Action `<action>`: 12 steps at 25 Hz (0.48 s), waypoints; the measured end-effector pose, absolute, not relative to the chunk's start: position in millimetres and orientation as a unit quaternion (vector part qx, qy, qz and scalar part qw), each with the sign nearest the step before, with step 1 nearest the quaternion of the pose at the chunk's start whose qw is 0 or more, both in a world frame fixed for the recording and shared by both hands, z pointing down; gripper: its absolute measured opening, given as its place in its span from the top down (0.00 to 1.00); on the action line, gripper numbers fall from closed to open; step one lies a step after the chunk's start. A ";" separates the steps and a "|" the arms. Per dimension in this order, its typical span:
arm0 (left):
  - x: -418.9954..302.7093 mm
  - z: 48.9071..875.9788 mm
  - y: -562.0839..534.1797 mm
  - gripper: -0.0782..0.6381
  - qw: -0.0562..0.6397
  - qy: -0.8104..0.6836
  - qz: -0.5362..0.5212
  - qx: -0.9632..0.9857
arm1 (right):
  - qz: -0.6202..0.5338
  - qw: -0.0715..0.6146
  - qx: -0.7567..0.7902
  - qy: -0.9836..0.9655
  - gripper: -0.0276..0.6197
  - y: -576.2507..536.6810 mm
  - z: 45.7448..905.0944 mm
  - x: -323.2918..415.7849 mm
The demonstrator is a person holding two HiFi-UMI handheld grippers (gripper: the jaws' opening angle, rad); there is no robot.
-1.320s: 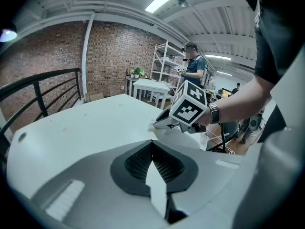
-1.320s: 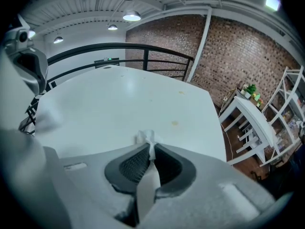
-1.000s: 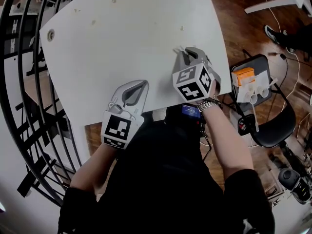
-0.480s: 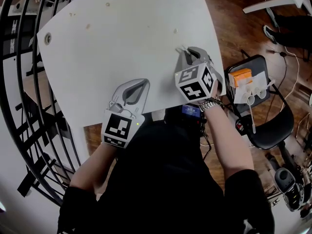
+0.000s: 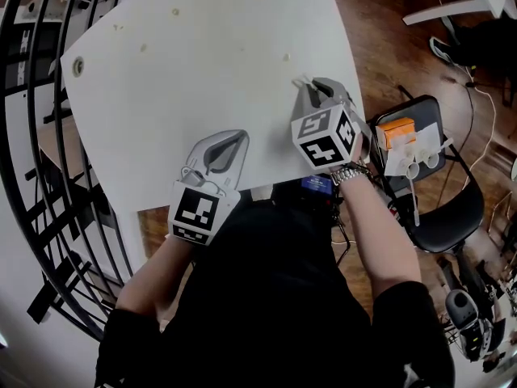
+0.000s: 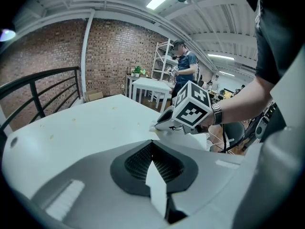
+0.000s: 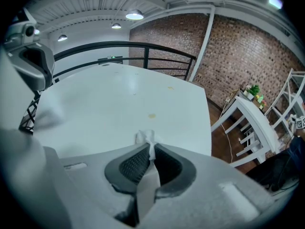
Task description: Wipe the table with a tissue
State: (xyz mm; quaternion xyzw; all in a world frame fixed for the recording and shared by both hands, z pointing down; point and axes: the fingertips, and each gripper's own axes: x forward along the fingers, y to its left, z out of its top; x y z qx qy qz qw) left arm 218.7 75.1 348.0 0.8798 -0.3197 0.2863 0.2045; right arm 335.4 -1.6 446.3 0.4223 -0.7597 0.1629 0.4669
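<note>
My right gripper (image 5: 311, 83) is clamped on the tissue (image 7: 145, 137) over the surface (image 5: 202, 63). My left gripper (image 5: 239, 137) is closed, nothing in it.

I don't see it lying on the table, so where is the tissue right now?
The tissue is pinched in the right gripper, a tuft poking past the closed jaws. In the head view it sits over the white table, near its right edge.
</note>
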 end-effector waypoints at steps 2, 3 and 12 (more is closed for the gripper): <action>219.6 348.0 72.7 0.87 0.205 -0.322 0.287 0.879 | 0.162 0.467 0.421 -0.760 0.93 -4.1 446.3 337.0; 220.3 348.0 71.6 0.87 0.205 -0.323 0.287 0.878 | 0.162 0.467 0.420 -0.761 0.93 -5.5 446.4 337.8; 224.0 347.9 64.9 0.87 0.207 -0.331 0.288 0.875 | 0.157 0.465 0.414 -0.767 0.93 -16.8 446.7 339.6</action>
